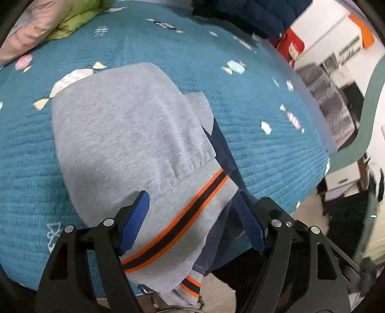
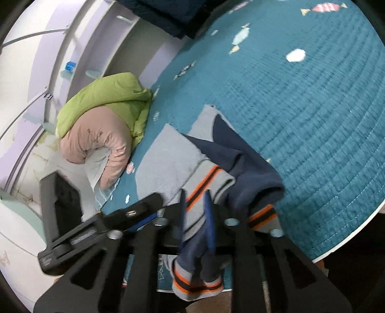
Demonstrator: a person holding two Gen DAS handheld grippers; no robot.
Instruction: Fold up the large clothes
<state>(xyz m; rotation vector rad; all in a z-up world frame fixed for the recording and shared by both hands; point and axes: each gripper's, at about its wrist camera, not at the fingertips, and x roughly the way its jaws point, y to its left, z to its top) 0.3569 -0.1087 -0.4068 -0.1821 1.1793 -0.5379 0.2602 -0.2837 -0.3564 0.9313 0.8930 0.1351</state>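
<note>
A grey sweatshirt (image 1: 134, 139) with navy panels and orange-and-navy striped hems lies folded on the teal bedspread (image 1: 252, 96), its lower part hanging over the bed's edge. My left gripper (image 1: 192, 216) is open, its blue fingers on either side of the striped hem (image 1: 182, 224). In the right wrist view the same sweatshirt (image 2: 168, 156) lies ahead, and my right gripper (image 2: 196, 209) is shut on its striped cuff (image 2: 199, 211). The left gripper's black body (image 2: 101, 228) shows at the lower left there.
A green and pink padded jacket (image 2: 103, 120) is heaped at the bed's far side by a white shelf (image 2: 72, 48). A dark blue garment (image 1: 252, 12) lies at the head of the bed. The teal bedspread (image 2: 312, 120) stretches to the right.
</note>
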